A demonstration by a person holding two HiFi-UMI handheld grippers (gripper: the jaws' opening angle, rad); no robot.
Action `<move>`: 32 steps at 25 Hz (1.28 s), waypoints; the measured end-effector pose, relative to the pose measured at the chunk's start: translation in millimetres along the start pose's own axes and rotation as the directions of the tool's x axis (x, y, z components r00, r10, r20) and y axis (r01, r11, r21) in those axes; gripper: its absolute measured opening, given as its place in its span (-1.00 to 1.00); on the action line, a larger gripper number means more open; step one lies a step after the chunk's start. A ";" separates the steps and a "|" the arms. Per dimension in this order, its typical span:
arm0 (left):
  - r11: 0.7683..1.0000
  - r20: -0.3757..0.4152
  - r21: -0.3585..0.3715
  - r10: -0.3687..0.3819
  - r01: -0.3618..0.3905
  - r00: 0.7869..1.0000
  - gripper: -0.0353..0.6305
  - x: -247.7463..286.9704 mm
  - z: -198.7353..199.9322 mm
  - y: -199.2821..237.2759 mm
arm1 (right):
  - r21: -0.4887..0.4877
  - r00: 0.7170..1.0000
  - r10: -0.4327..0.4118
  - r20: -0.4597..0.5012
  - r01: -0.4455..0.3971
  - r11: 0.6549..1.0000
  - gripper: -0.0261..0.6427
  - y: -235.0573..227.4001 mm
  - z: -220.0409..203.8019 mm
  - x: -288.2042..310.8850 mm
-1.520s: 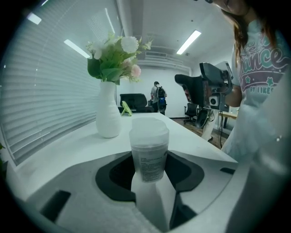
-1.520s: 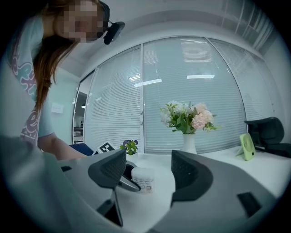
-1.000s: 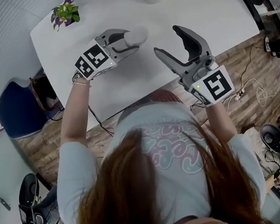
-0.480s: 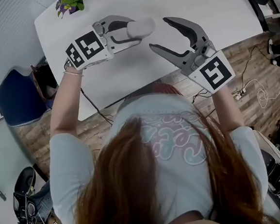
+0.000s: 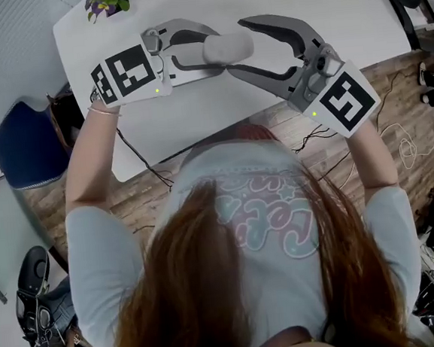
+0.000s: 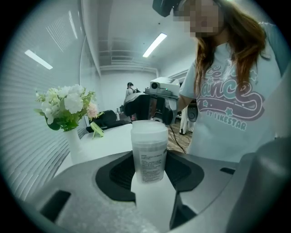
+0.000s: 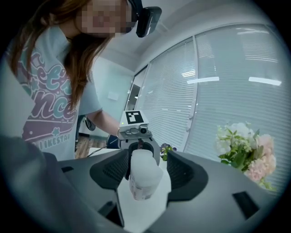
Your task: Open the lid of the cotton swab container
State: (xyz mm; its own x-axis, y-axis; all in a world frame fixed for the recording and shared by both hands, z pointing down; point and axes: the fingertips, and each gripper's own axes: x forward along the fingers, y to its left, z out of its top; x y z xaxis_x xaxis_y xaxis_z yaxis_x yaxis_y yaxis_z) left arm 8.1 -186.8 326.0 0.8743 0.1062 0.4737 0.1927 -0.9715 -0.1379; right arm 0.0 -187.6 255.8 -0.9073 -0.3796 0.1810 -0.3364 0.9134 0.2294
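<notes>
Under both tools stands a white table (image 5: 339, 15), and around it I see a wooden floor (image 5: 92, 210). Window blinds (image 7: 218, 91) cover the wall behind. Beside the table's left edge is a blue chair (image 5: 22, 152).

My left gripper (image 5: 212, 50) and my right gripper (image 5: 234, 46) are both over the table, and they point toward each other, so that their tips meet at the same place. On the table there is a bouquet (image 6: 68, 107) of white and pink flowers in a pale vase (image 6: 75, 143), and at the far left corner a small plant (image 5: 107, 1) with purple flowers.

Between the two tools is the container (image 6: 149, 152), a translucent tub with a printed label. It is off the table, with nothing except my tools touching it. The left jaws are closed on its body and carry it. The right jaws are wide and stand on both sides of the end with the lid (image 6: 149, 129). They have just been closing a little, but on one side a gap shows between pad and tub, so they do not clamp it yet. The lid sits on the tub, closed.
</notes>
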 end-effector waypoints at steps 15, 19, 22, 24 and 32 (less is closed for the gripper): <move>1.000 0.087 0.007 -0.020 0.020 0.996 -0.32 -0.7 19.4 -5.4 | -0.100 0.978 0.207 -0.028 -0.209 0.973 -0.21 14.1 1.5 12.7; 0.999 0.126 -0.007 -0.032 0.033 0.992 -0.32 -4.3 29.6 -5.8 | -0.050 0.971 0.238 0.036 -0.236 0.971 -0.23 14.1 13.1 10.1; 0.999 0.145 -0.013 -0.028 0.030 0.989 -0.32 -4.7 36.4 -4.9 | -0.021 0.967 0.247 0.056 -0.247 0.969 -0.24 12.2 17.3 8.0; 1.000 0.141 -0.001 -0.016 0.016 0.990 -0.32 -5.3 39.1 -3.3 | -0.029 0.968 0.245 0.061 -0.243 0.969 -0.24 10.8 19.9 7.6; 0.999 0.102 0.026 0.042 -0.045 0.994 -0.32 -7.7 32.8 2.6 | -0.018 0.968 0.247 0.046 -0.246 0.969 -0.26 8.8 16.5 14.8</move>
State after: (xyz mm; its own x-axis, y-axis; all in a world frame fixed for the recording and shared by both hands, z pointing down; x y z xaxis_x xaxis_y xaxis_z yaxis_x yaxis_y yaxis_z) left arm 16.5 -183.3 293.4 0.9226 0.0861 0.3761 0.1646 -0.9694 -0.1819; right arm -20.5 -182.8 244.7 -0.9728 -0.1353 0.1880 -0.0982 0.9760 0.1945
